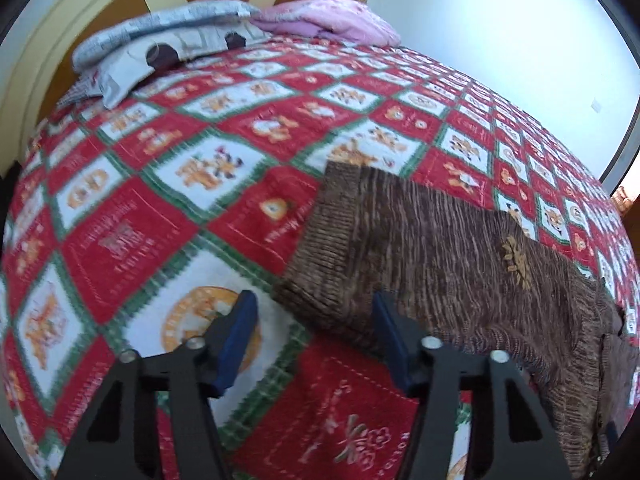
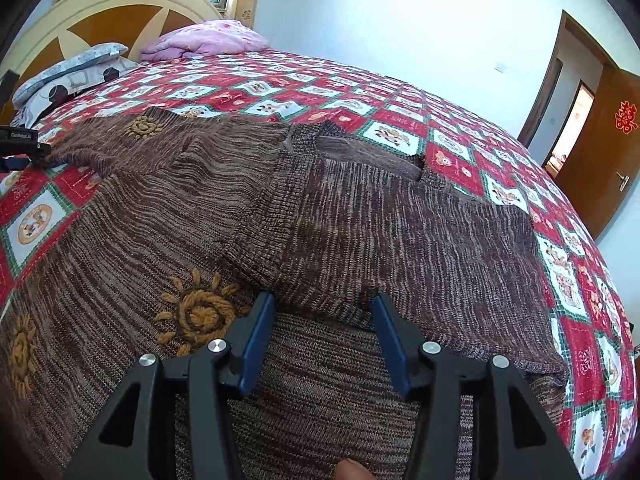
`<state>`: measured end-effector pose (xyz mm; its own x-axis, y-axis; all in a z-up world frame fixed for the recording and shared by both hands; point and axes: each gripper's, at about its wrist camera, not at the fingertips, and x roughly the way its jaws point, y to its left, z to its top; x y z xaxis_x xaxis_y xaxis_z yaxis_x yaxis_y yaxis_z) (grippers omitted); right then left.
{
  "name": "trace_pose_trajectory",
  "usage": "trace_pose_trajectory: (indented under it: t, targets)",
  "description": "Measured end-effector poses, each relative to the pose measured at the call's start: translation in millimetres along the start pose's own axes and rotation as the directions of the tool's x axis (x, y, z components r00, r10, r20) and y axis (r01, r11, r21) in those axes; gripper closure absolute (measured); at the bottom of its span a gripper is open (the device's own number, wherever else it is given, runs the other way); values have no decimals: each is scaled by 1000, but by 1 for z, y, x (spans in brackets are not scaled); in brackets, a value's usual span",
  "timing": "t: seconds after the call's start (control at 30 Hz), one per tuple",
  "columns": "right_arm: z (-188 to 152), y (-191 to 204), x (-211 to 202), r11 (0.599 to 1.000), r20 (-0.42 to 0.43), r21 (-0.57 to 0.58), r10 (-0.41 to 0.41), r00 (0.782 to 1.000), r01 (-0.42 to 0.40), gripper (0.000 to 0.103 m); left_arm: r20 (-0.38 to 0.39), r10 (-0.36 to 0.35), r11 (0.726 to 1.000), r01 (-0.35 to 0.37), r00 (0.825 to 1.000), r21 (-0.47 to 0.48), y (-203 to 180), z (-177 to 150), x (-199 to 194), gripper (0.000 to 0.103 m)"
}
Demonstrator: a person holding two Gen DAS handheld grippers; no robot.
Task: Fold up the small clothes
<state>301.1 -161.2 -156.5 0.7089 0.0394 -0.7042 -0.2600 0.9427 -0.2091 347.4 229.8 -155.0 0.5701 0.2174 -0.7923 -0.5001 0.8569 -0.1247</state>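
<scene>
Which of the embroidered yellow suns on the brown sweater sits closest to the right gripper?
The large sun just left of the right gripper; the others lie at the far left edge and far up the sleeve.

The brown sweater point(image 2: 320, 208) is sprawling across the near part of the red patterned bedspread point(image 1: 168, 168), while open bedspread is lying clear beyond and to its left. Pillows point(image 1: 160, 48) and a pink blanket point(image 1: 332, 20) are crowding the headboard point(image 1: 52, 32) end.
</scene>
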Motion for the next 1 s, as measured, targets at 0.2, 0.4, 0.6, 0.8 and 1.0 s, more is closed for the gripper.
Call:
trace_pose_trajectory:
  t: [0.2, 0.4, 0.6, 0.8, 1.0]
  targets:
    - [-1, 0, -1, 1000, 5, 6, -8, 1000, 8, 48, 17, -14, 1000, 14, 1000, 13, -2, -3, -3, 81]
    - [-2, -1, 0, 1000, 9, 11, -11, 1000, 11, 47, 50, -93, 995, 90, 994, 46, -1, 4, -19, 95]
    - [-2, -4, 0, 1000, 8, 29, 0, 1000, 0, 45, 102, -159, 986, 153, 982, 61, -11, 14, -43, 95]
    - [-3, -6, 1, 999, 10, 45, 9, 1000, -9, 44, 102, -233, 972, 229, 967, 51, -30, 27, -59, 95]
    - [-4, -14, 2, 995, 12, 90, 52, 999, -53, 43, 141, -320, 944, 302, 937, 133, -78, 33, -93, 95]
